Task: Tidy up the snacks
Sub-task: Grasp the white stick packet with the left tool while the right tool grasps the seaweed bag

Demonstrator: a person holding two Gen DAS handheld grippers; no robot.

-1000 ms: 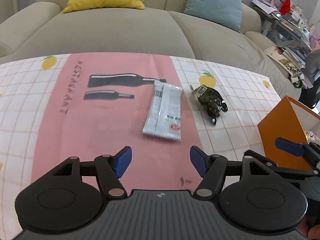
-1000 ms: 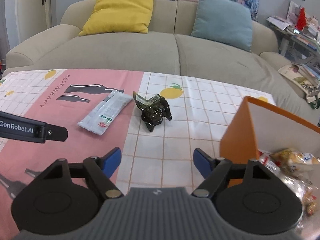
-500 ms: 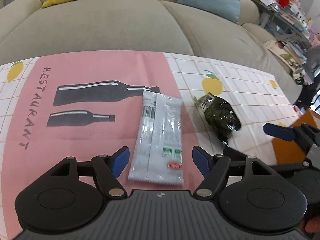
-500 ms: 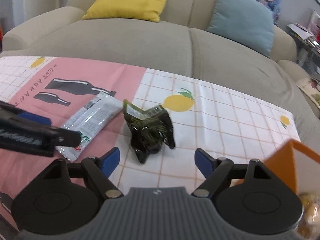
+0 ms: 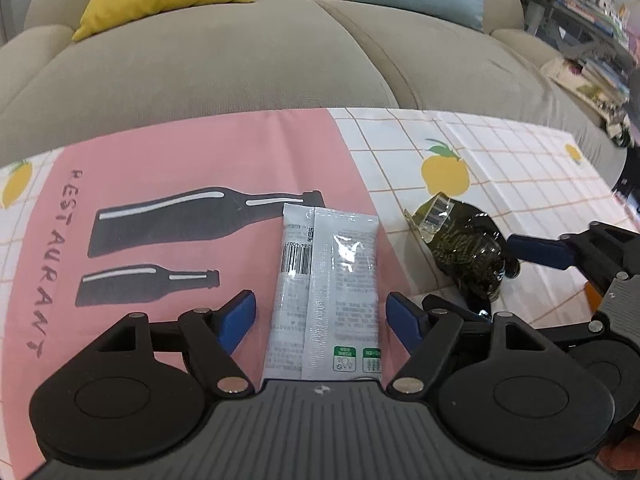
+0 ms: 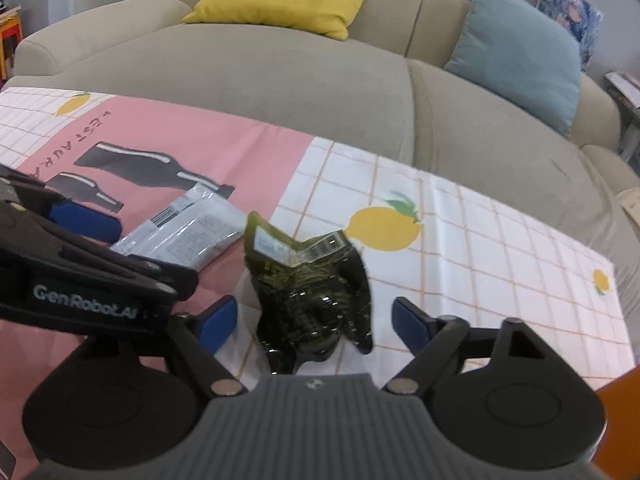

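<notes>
A pink tablecloth [image 5: 192,168] panel printed with black bottles meets white cloth checked in orange and dotted with yellow lemons. A silver-white snack packet [image 5: 328,292] with barcode and green labels lies between blue fingertips [image 5: 238,316]; a dark green crinkled snack bag [image 6: 310,292] sits between blue fingertips [image 6: 218,322].

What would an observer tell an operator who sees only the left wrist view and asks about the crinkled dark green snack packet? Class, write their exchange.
Operator: Is the right gripper around the packet?
Observer: Yes. The crinkled dark green snack packet lies between the open right gripper's blue fingers, and neither finger touches it.
Operator: What is at the packet's far end?
Observer: A creased clear flap with a white label.
</notes>
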